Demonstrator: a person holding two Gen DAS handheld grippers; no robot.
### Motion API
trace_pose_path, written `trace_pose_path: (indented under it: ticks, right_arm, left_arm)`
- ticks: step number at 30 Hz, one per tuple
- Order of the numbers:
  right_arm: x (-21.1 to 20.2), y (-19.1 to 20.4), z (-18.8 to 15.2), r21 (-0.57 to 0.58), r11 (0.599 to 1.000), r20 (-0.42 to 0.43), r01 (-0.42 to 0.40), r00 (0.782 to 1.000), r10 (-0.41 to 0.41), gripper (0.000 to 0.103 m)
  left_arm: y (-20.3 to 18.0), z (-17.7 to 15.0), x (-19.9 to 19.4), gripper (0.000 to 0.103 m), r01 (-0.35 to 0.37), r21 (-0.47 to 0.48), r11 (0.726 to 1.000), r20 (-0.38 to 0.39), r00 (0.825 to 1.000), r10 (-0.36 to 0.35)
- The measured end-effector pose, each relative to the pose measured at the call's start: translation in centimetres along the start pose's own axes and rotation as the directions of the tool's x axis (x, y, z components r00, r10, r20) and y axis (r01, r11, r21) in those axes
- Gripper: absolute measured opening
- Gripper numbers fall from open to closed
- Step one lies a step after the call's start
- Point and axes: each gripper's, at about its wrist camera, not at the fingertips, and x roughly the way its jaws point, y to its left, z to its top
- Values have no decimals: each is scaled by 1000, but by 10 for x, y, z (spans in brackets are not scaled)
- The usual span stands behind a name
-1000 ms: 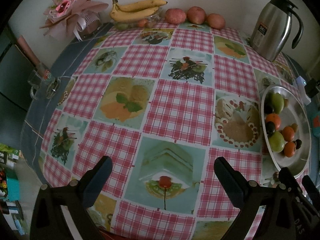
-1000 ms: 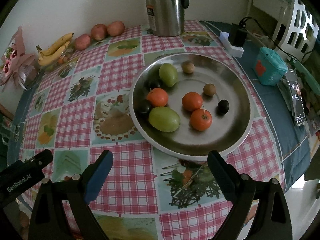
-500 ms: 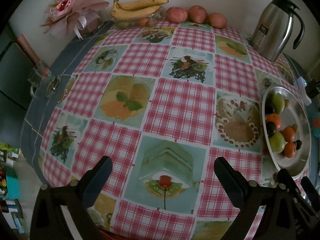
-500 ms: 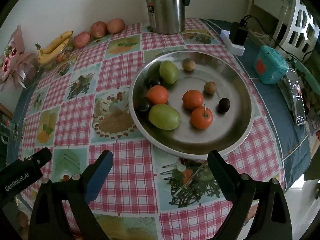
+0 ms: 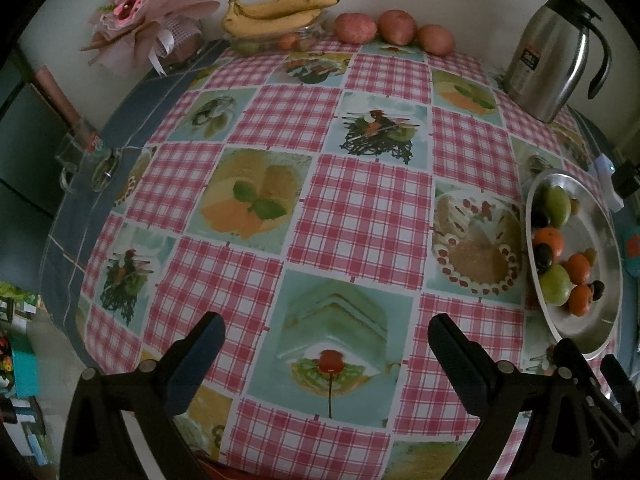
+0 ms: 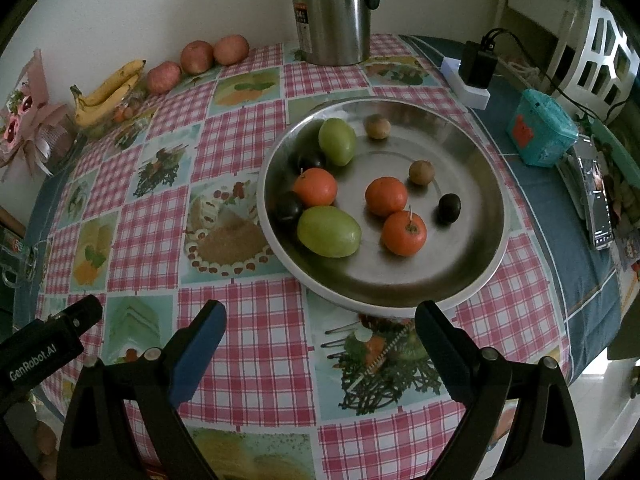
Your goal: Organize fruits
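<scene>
Nothing shifts since a second ago: our right gripper (image 6: pixel 320 316), jaws open and empty, faces the metal plate (image 6: pixel 460 280) just above frame centre, nearer than our open left gripper (image 5: pixel 326 328).

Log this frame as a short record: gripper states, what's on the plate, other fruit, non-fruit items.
left hand-held gripper: open, empty, above tablecloth
right hand-held gripper: open, empty, near plate rim
metal plate: three orange fruits, two green, three dark, two small brown
bananas: far edge, by wall
red apples: three, beside bananas
thermos: upright behind plate
bouquet: far left corner
</scene>
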Motion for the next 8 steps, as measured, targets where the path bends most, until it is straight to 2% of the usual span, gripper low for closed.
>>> trace_pose_path:
  ticks: [3,8]
  right_arm:
    - [0,0,0,0,1000,-1,0,1000,0,96]
    - [1,0,-1,2,1000,-1,1,1000,-1,96]
  left_arm:
    - [-3,-1,-5,102,-22,21,1000,39,999,21]
    - [-2,1,-2,102,-8,19,1000,17,1000,7]
